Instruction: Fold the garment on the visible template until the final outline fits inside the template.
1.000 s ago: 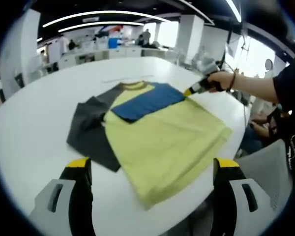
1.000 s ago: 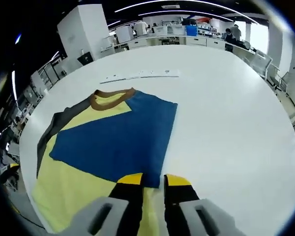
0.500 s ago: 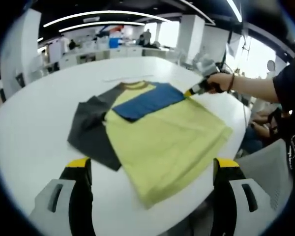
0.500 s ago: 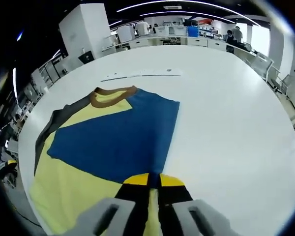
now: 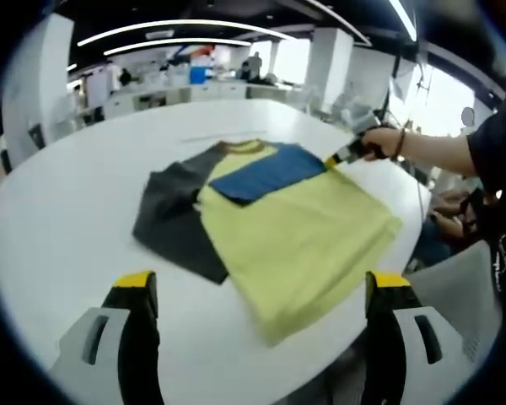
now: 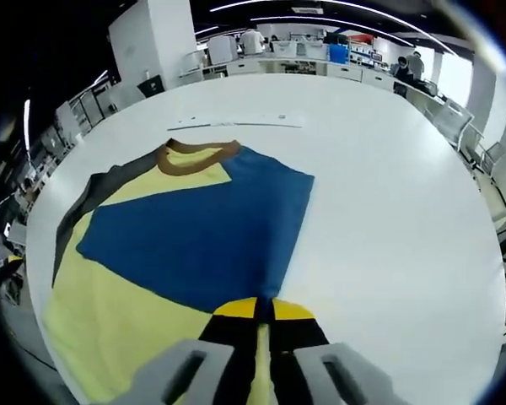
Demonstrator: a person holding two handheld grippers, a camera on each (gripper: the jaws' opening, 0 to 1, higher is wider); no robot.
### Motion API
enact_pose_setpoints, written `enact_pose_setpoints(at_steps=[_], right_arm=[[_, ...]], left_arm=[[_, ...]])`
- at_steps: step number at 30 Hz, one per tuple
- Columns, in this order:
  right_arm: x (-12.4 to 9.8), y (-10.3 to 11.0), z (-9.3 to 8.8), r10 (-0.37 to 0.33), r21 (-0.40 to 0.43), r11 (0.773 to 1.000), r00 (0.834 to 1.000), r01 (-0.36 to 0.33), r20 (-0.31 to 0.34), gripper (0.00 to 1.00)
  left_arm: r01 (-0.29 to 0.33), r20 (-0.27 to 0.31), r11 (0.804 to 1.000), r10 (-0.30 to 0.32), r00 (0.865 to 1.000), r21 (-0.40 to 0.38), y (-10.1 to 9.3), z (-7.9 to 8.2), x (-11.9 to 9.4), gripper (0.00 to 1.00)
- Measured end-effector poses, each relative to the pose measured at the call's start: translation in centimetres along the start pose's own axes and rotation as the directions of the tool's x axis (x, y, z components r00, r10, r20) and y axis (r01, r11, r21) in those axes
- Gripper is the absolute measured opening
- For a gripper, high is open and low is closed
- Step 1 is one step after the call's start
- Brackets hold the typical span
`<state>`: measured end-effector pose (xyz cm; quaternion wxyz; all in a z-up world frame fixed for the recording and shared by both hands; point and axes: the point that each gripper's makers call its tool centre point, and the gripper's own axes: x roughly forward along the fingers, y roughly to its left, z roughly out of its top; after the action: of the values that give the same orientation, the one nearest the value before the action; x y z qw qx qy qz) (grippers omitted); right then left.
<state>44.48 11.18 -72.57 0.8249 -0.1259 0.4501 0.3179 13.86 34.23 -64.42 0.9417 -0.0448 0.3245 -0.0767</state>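
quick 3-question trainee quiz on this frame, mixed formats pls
1. True or false: the right gripper is shut on the blue folded-over sleeve of the yellow T-shirt.
2. Which part lies spread on the round white table? A) dark grey sleeve B) brown collar C) hood
3. Fill in: the left gripper is ___.

Key: 1 true; 2 A; 3 open, holding nothing.

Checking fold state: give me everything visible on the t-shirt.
The t-shirt lies flat on the white table: soft knit, yellow body, brown collar. One dark grey sleeve is spread out; the blue sleeve is folded over the chest. The right gripper is shut on the blue sleeve's tip. The left gripper hovers open, clear of it.
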Motion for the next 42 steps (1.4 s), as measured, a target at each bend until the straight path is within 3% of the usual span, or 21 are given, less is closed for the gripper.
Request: enact_pose_setpoints(at_steps=[30,42], right_arm=[[-1.2,-6.8,-0.4,-0.084,0.017,0.996,0.996,0.084,-0.041,0.00],[-1.3,-8.6,-0.4,-0.112,0.014,0.993,0.992,0.113,-0.058,0.00]], left_arm=[[0.023,-0.005,1.000,-0.023,1.000,0.002,-0.3,0.0,0.5,0.95],[0.024,-0.012,1.000,-0.024,1.000,0.004,-0.3,-0.2,0.6,0.94]])
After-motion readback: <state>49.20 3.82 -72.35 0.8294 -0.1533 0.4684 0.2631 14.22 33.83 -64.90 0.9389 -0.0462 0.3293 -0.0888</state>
